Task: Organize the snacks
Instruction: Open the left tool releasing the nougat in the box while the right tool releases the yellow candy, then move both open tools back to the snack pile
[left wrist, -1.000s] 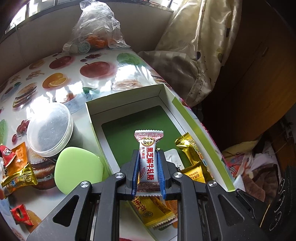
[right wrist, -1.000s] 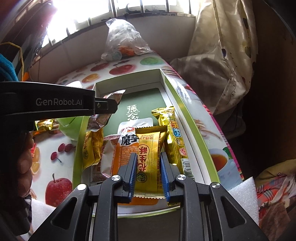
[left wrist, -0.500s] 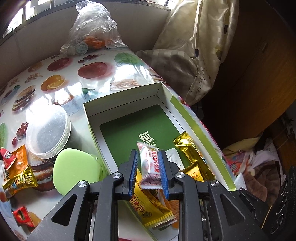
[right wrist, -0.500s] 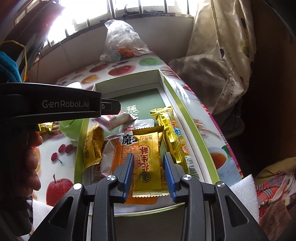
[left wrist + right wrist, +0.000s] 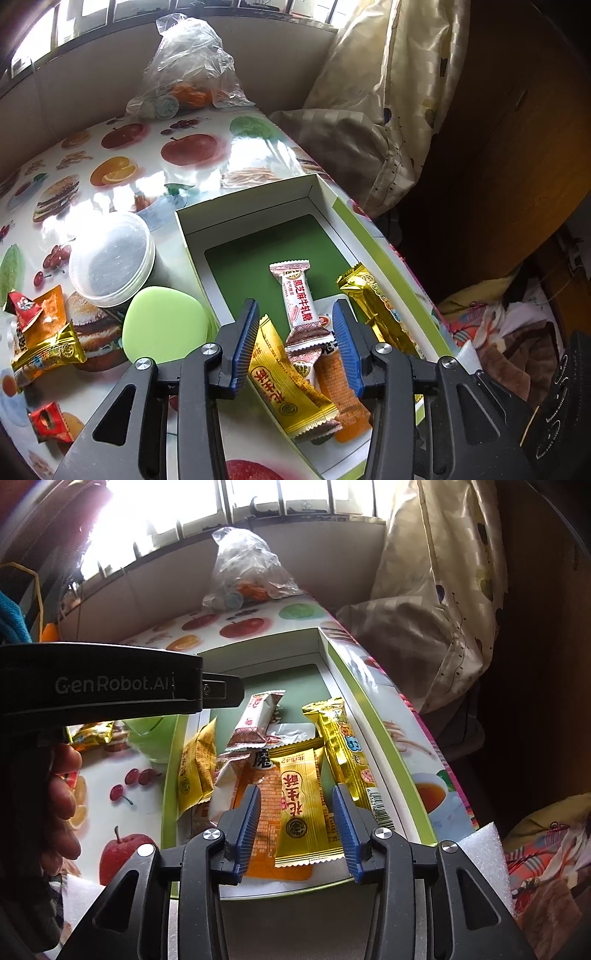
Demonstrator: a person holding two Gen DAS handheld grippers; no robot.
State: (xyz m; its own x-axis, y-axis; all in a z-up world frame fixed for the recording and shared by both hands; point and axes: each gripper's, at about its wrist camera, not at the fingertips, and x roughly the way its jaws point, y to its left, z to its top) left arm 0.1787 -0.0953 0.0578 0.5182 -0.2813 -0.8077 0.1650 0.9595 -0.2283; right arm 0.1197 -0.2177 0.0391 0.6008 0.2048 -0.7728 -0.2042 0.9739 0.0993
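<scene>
An open white box with a green floor holds several snack packs. My left gripper hangs over its near end, jaws opening. A white-and-pink nougat bar lies free on the box floor between them, touching neither pad. Beside it lie a yellow peanut pack and a gold bar. My right gripper hovers over the box with its jaws opening too. Another yellow peanut pack rests loose between them on an orange pack. The nougat bar lies further in.
A lidded clear tub and a green disc stand left of the box. Loose snacks lie at the table's left edge. A plastic bag sits at the back and a curtain hangs on the right. A hand holds the left tool.
Both grippers have opened. The nougat bar fell from the left jaws onto the box floor. The right jaws let go of the yellow peanut pack, which now lies on the orange pack.
</scene>
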